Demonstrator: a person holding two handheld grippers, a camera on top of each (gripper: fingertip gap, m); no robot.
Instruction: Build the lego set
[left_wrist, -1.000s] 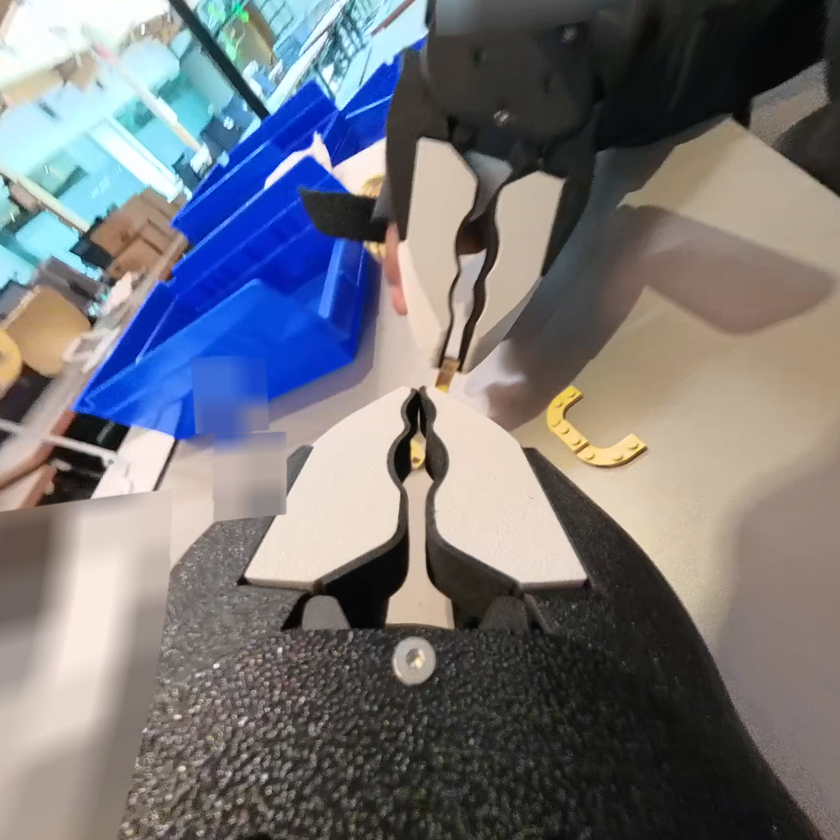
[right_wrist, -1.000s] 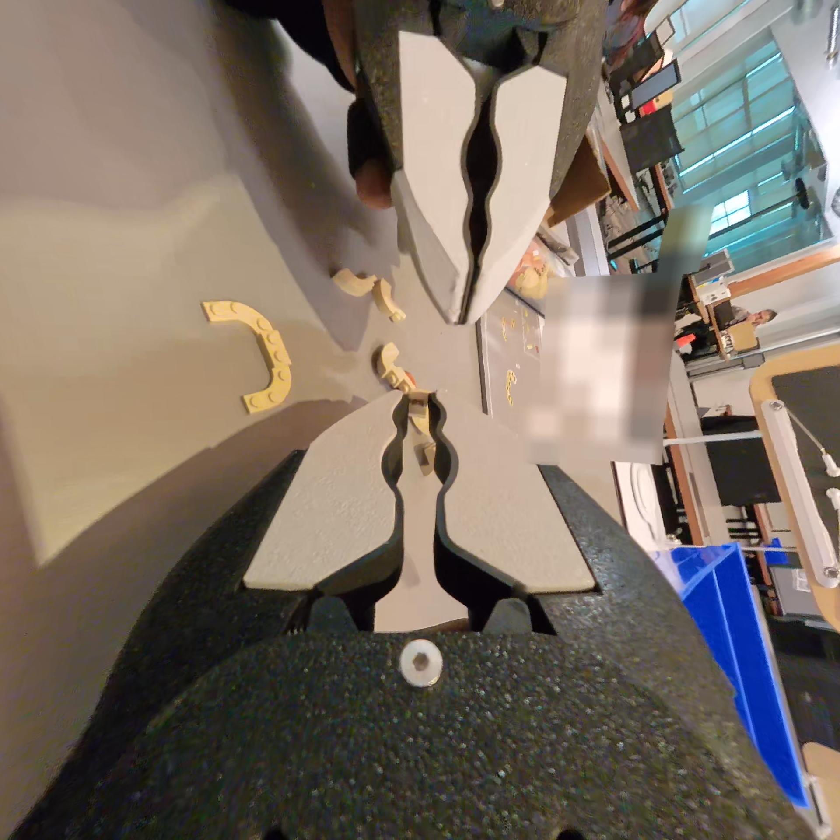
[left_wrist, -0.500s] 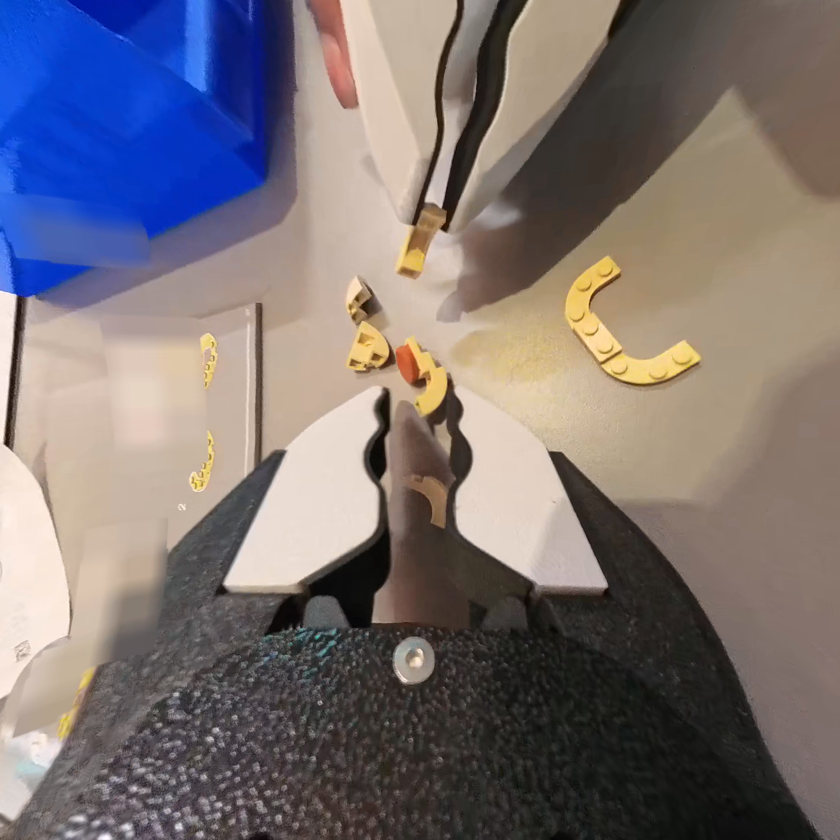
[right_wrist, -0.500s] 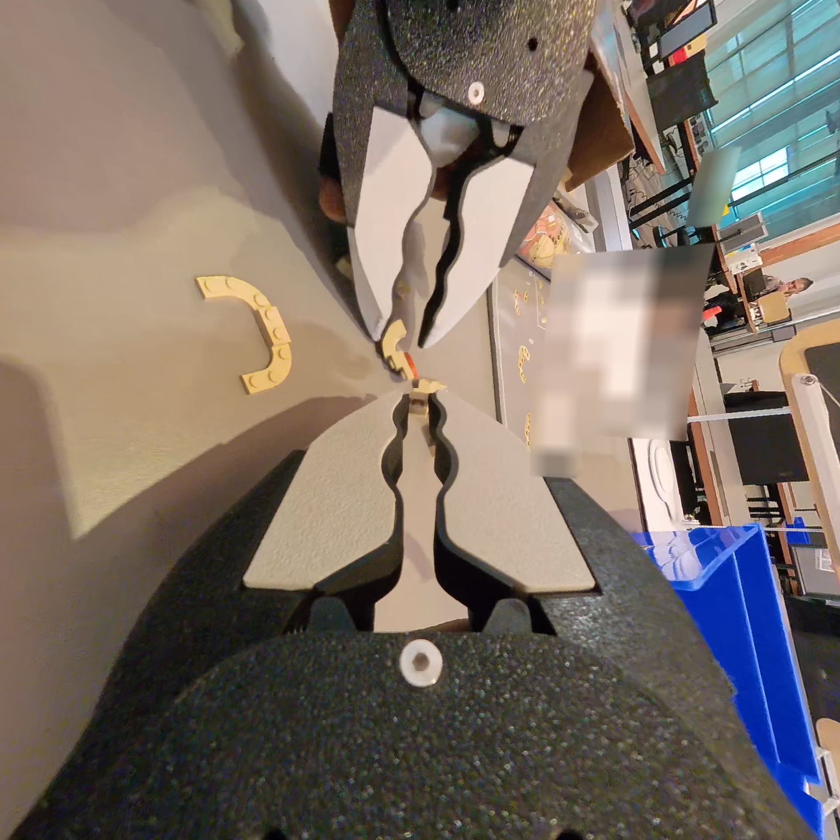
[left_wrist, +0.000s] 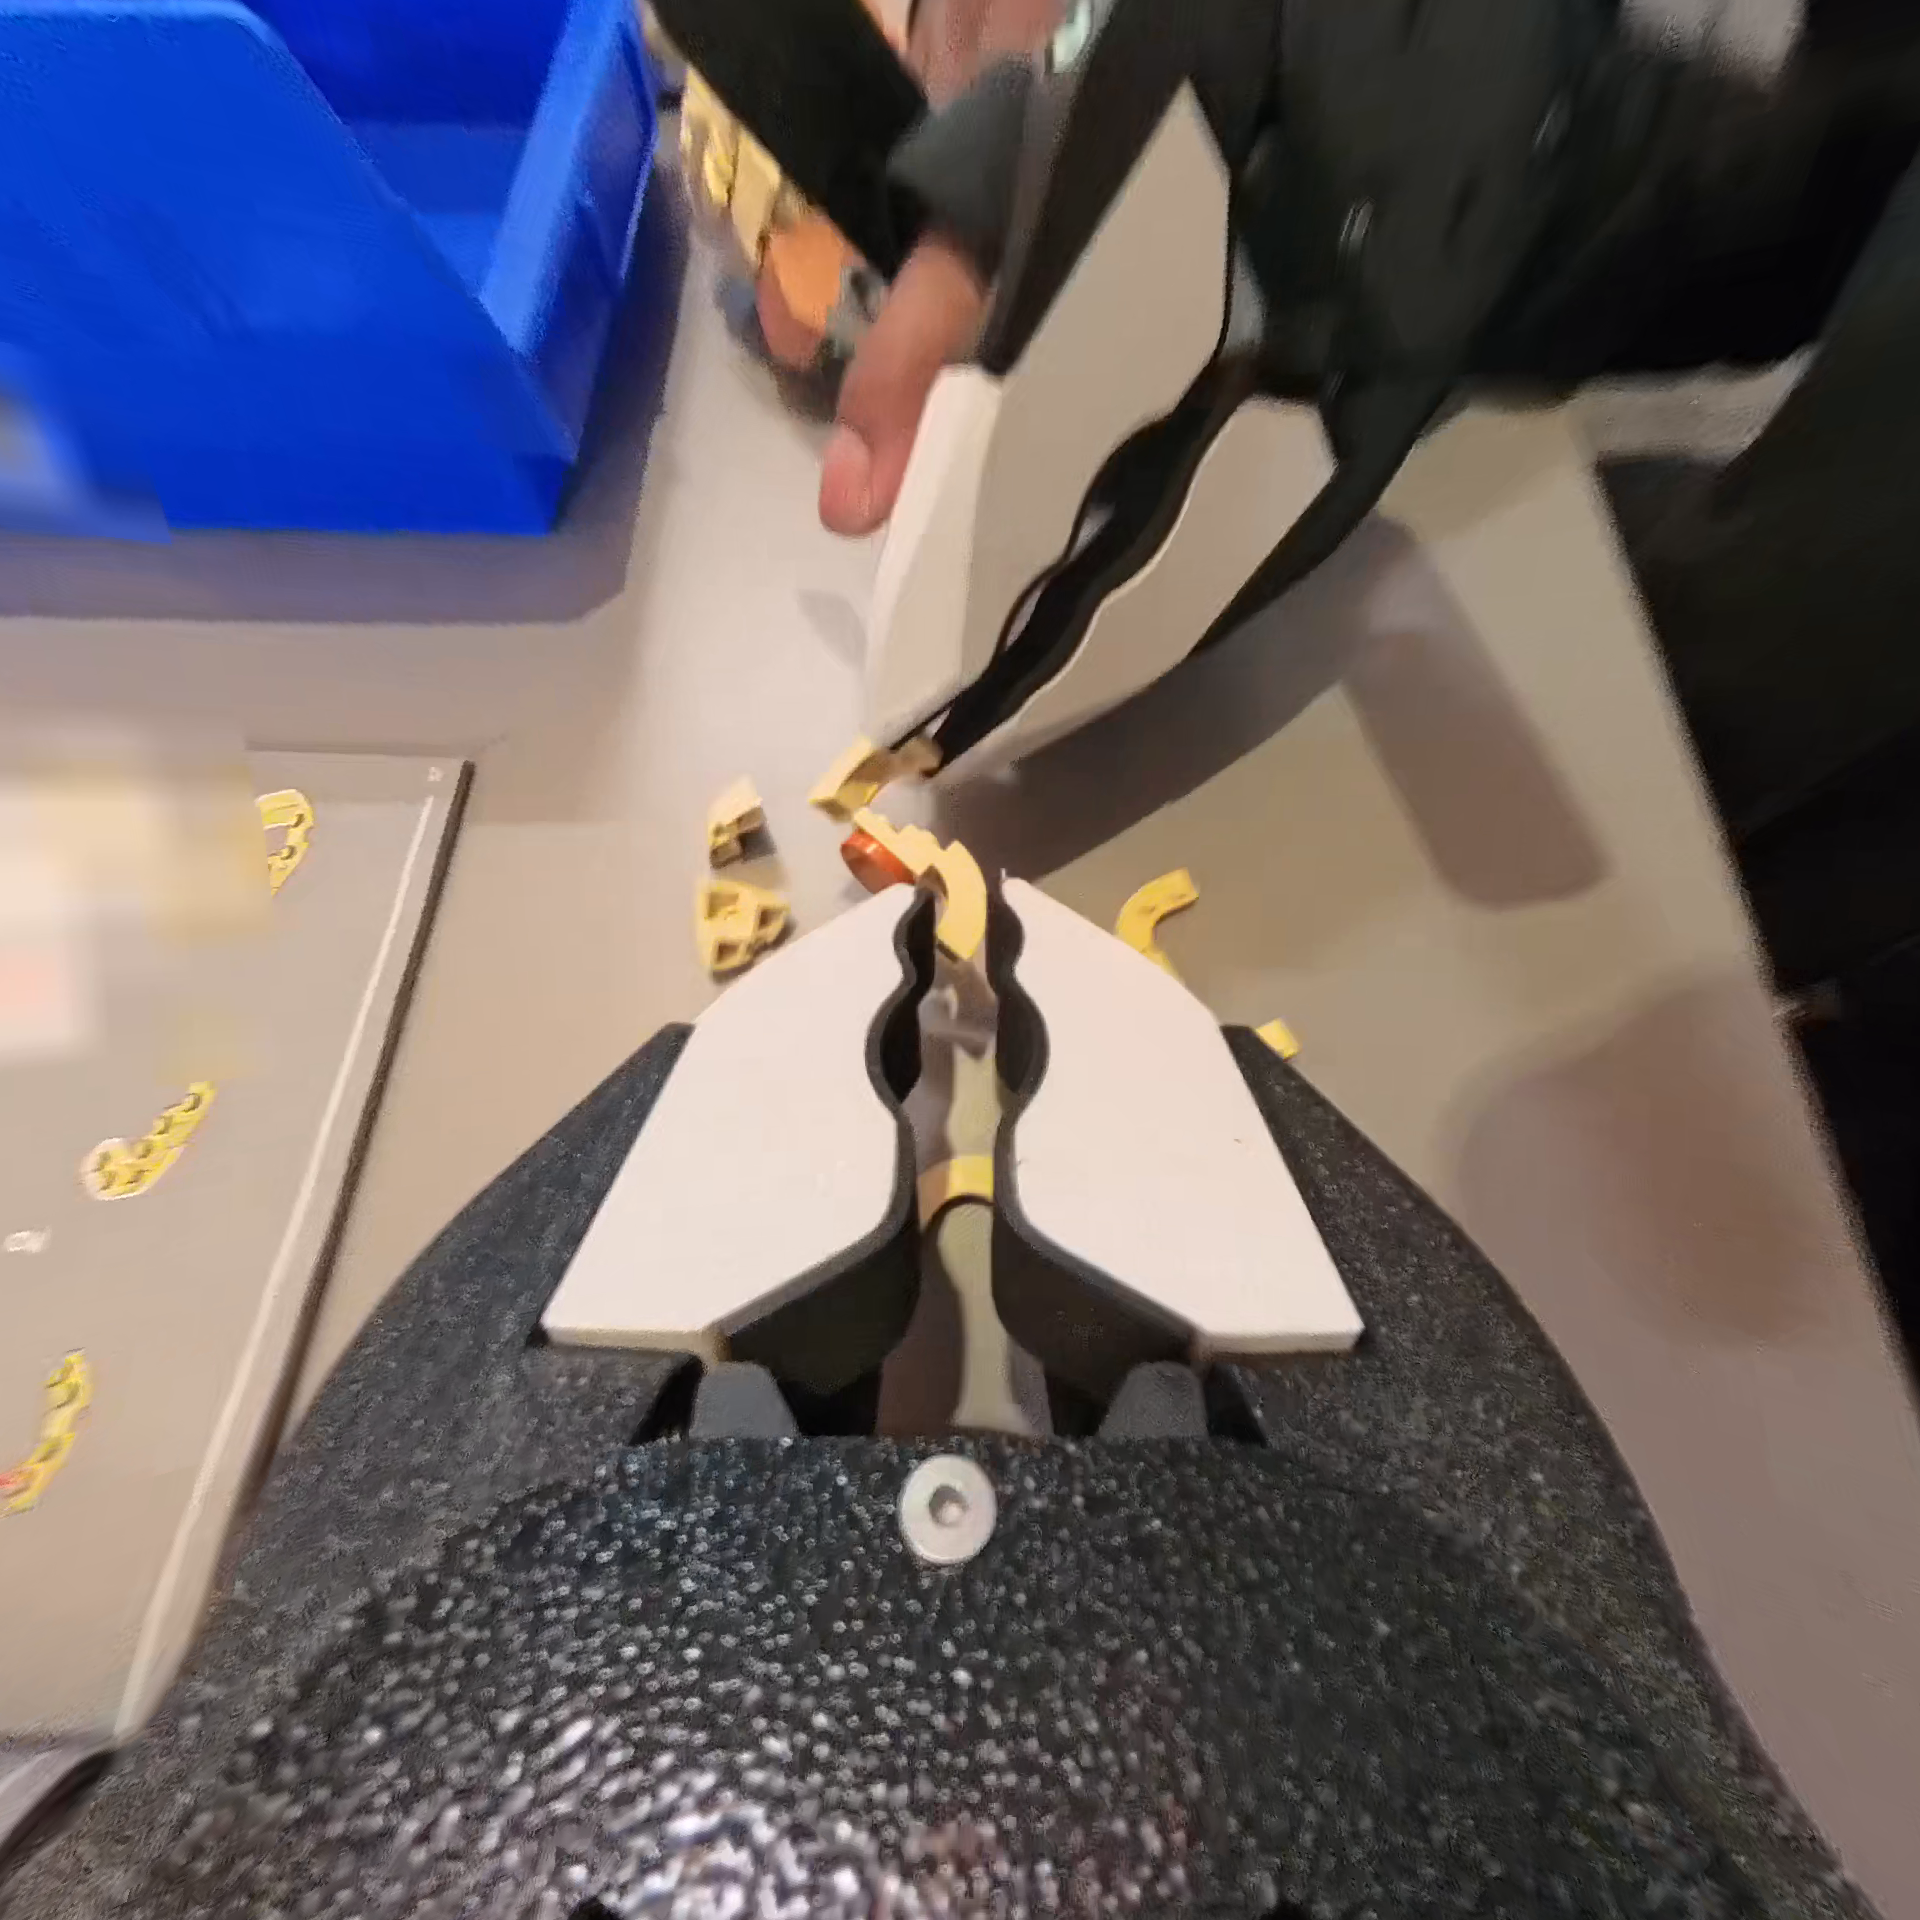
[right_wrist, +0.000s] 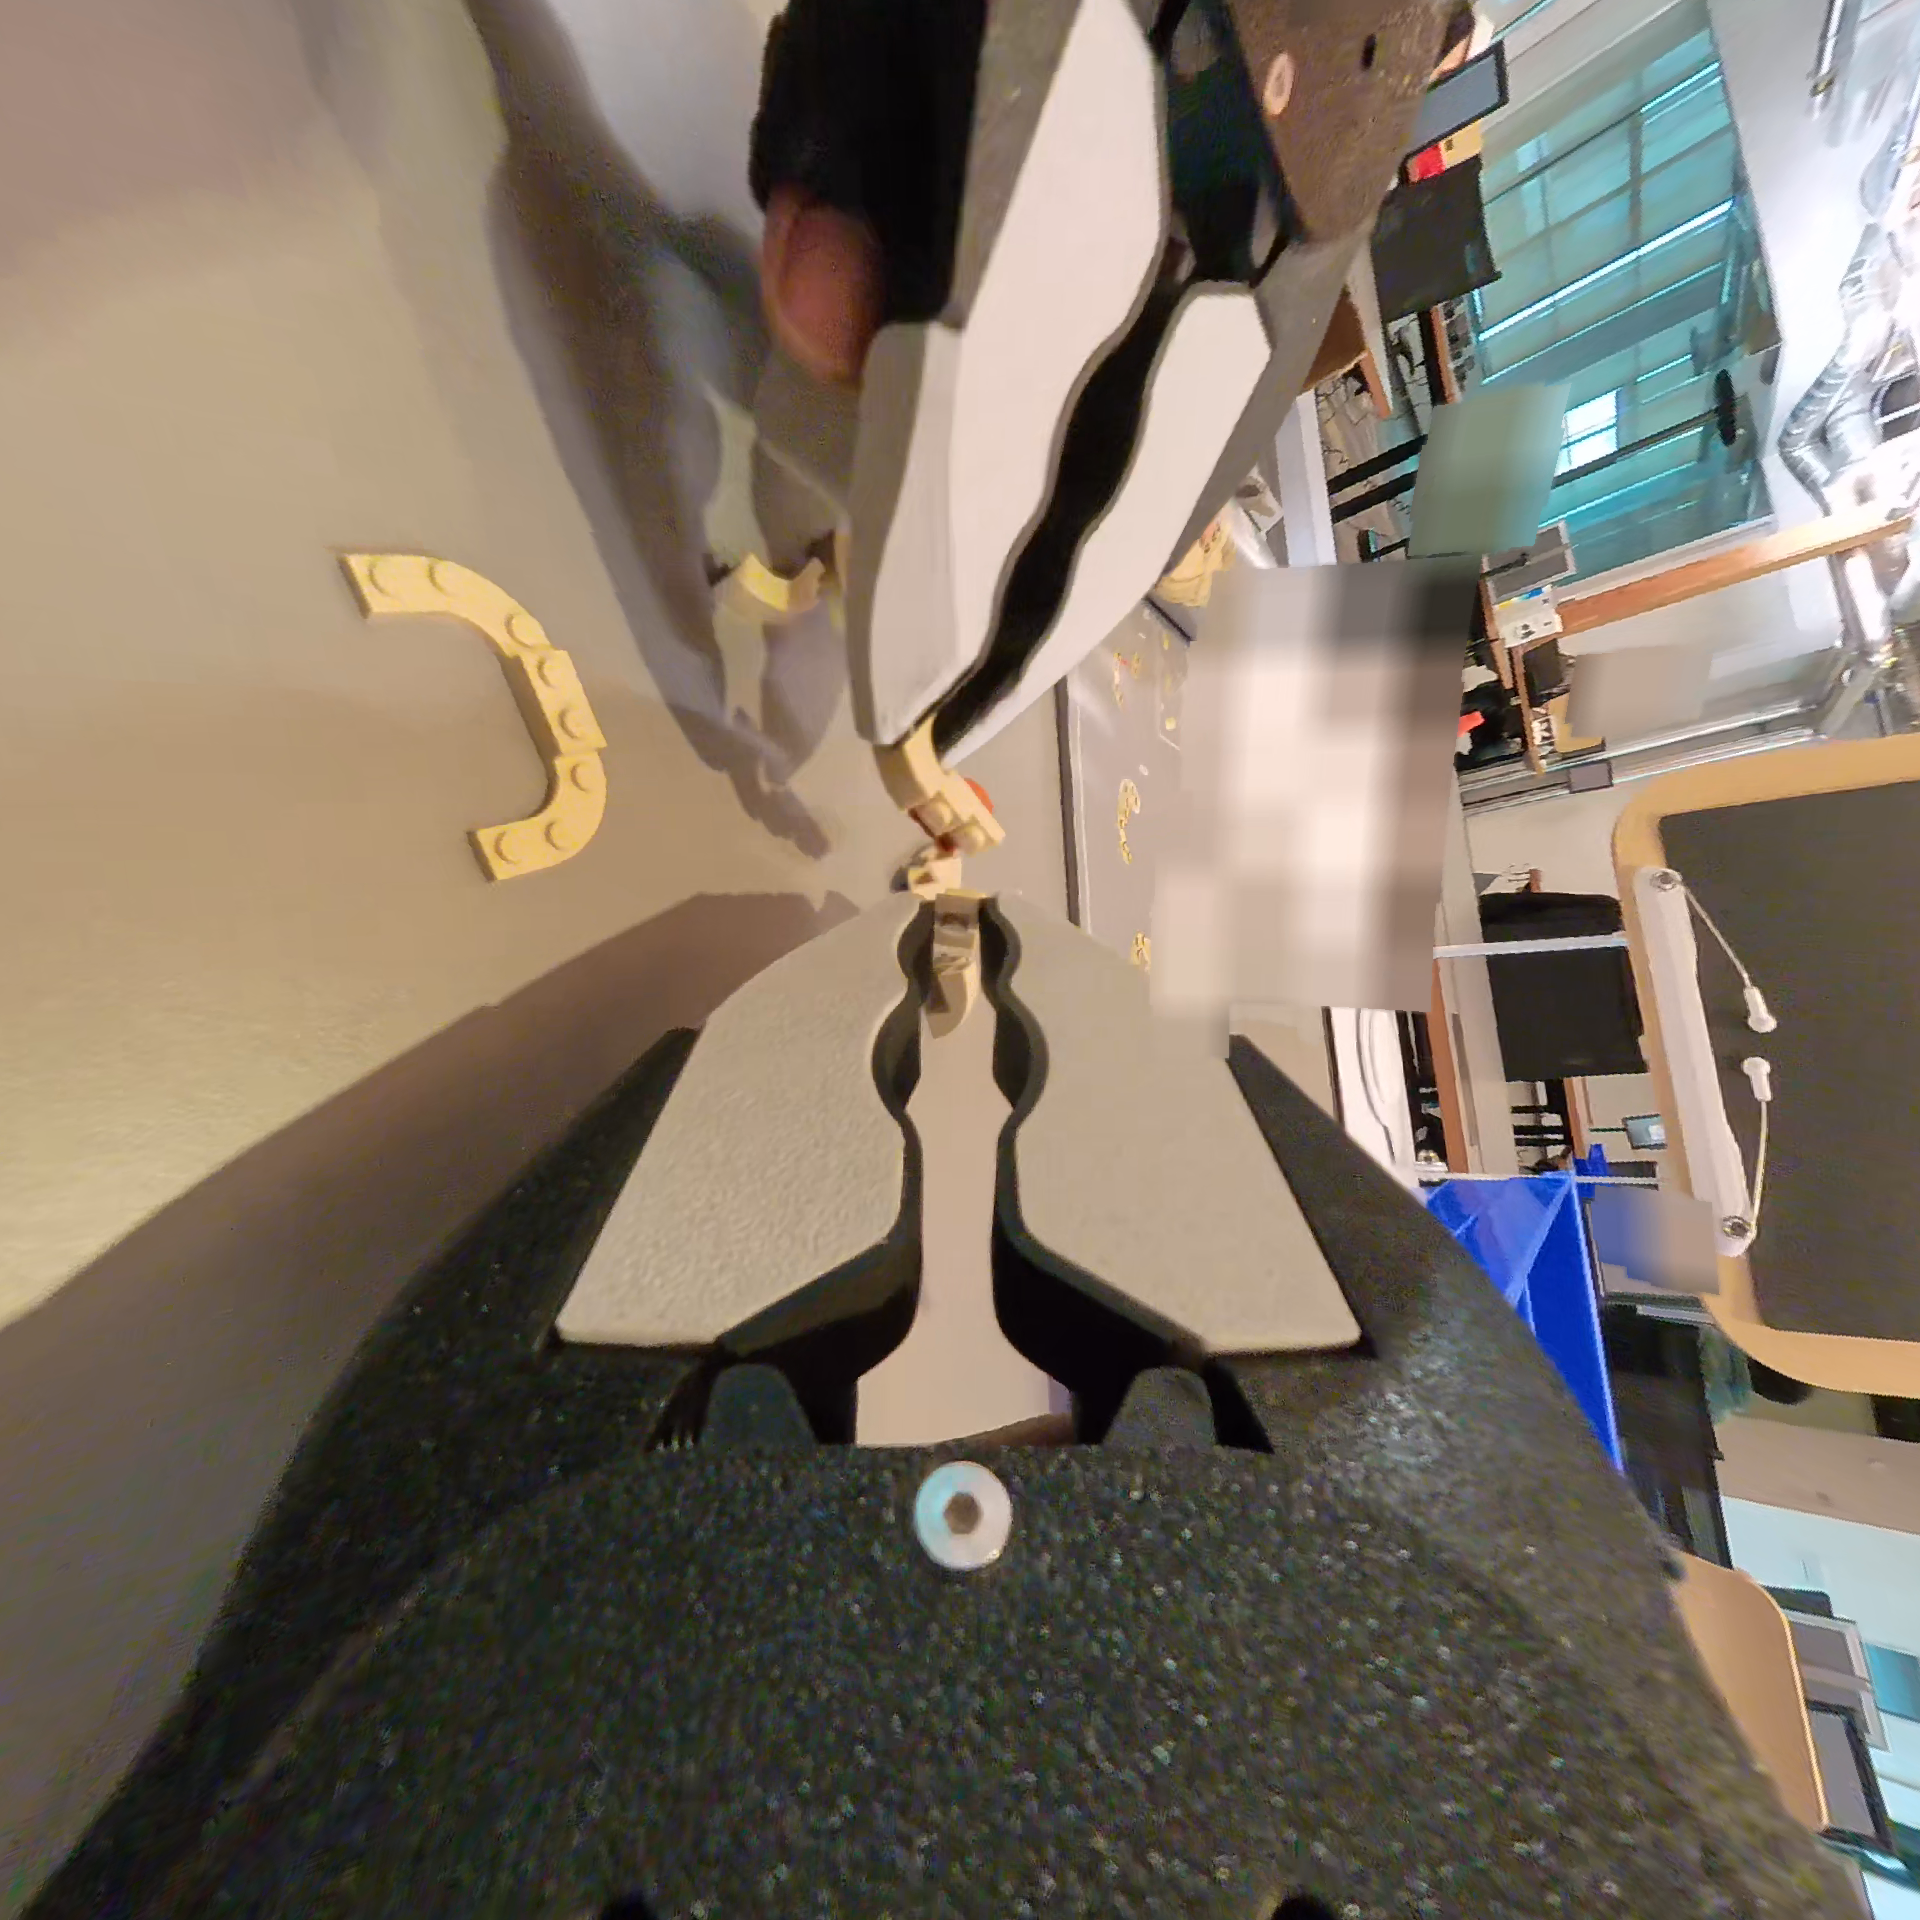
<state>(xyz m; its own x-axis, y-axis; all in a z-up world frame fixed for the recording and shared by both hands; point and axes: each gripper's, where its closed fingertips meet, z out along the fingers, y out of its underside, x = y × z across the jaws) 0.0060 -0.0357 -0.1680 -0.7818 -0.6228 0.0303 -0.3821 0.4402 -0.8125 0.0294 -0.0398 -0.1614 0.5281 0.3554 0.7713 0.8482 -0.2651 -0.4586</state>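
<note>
**Two grippers, each clamped on a tan curved brick**

On the grey tabletop, both grippers met tip to tip. Left gripper: jaws nearly closed, pads pressed on a tan curved brick w/ a red-orange round piece fixed at its far end. Right gripper: also nearly closed, pads gripping a smaller tan arch brick edge-on.

View differences: left wrist view only showed two loose tan wedge bricks, a grey booklet w/ printed part pics, and a blue plastic bin behind. Right wrist view only showed the studded tan U-shaped plate in full, lying flat and well apart from the tips, plus shelving and windows beyond the table edge.

Materials: fingers flat grey w/ black wavy inner pads; bodies black, pebbled texture, one hex screw each. Bricks glossy plastic.

Pose: right gripper angled steeply down, gloved hand alongside its finger, fingertip bare.
</note>
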